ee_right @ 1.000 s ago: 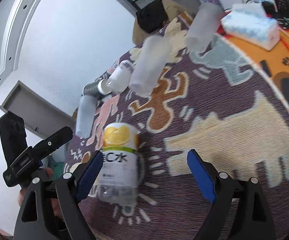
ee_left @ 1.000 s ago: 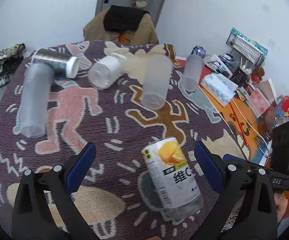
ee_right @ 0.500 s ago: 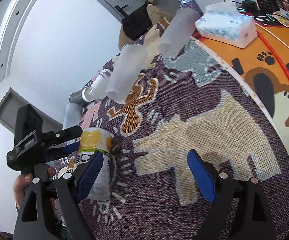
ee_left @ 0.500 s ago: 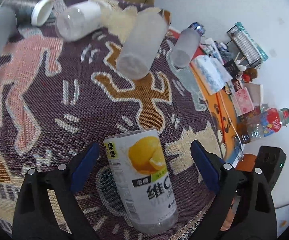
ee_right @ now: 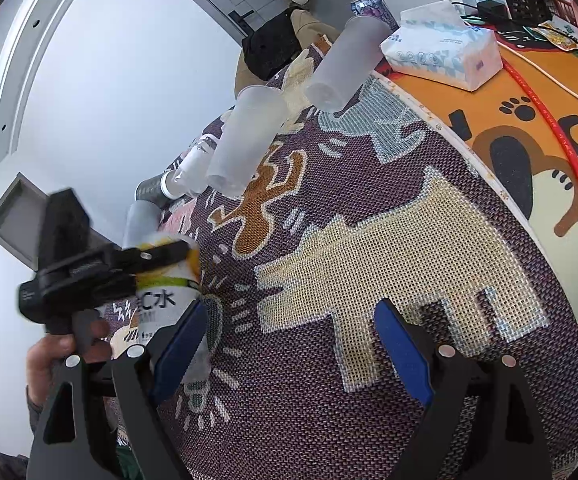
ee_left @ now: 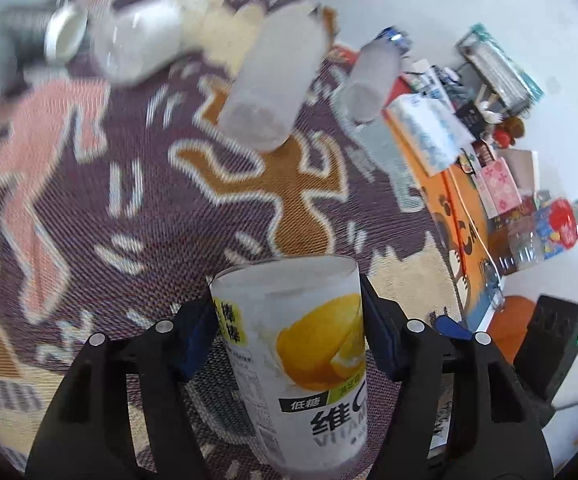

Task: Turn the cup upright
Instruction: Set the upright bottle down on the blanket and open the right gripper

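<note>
Your left gripper has its jaws clamped on the lemon cup, one blue pad on each side, near the counter's left edge. The cup stands base-up, its closed end on top, and whether it touches the cloth is hidden. Your right gripper hovers with jaws spread wide, grasping nothing, above the yellow dog figure. Two frosted cups lie toward the far edge. A tissue box sits past the right edge.
</note>
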